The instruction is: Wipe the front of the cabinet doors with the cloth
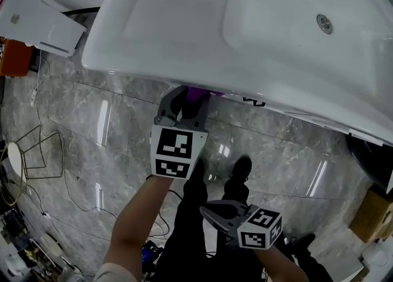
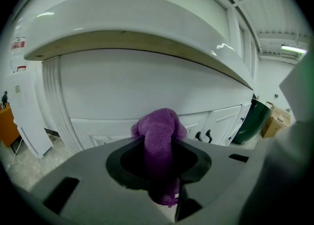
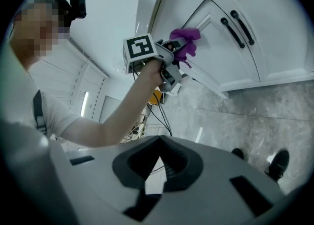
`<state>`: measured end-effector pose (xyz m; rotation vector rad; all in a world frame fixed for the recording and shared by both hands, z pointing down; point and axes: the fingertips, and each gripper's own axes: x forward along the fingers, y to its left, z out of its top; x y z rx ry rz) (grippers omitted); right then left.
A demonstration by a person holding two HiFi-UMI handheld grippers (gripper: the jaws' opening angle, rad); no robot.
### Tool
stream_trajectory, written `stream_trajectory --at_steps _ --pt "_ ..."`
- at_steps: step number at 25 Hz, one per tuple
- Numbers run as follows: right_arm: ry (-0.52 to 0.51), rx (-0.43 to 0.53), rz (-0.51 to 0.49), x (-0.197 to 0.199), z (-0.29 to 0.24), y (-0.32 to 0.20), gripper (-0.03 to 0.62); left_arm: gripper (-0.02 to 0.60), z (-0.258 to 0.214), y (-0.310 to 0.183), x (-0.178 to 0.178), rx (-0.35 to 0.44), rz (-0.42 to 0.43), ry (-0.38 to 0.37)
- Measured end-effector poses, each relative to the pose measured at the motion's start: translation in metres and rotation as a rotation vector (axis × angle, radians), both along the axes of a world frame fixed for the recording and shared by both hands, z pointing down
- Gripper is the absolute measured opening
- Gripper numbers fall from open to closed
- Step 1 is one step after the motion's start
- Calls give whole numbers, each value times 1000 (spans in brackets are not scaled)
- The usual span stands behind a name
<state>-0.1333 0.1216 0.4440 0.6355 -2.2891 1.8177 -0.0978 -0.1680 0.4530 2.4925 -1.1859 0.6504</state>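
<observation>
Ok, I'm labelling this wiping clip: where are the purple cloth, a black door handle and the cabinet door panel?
purple cloth (image 2: pixel 159 128), left gripper view, its bunched top.
black door handle (image 3: pixel 231 34), right gripper view, mid-bar.
cabinet door (image 3: pixel 279 28), right gripper view, flat panel.

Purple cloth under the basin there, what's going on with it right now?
The person's left gripper is shut on the purple cloth and holds it up at the white cabinet door below the basin, apparently against its front, near the black handles. The right gripper hangs low over the floor, jaws together with nothing between them. Wiping looks under way, done with the left gripper alone.
</observation>
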Motion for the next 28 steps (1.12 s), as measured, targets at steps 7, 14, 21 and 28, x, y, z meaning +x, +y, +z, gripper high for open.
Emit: stream_trajectory --at_steps 7,14,21,28 --pt "-16 -19 10 12 8 -2 9 120 6 -6 10 3 13 -42" --pt "-14 -27 -9 15 15 -2 9 120 27 -1 29 -10 80 -77" --pt "-14 -31 6 24 22 -2 9 120 72 -3 28 -47 85 -122" --pt "-11 -33 17 34 43 -1 9 120 156 0 20 -113 71 -197"
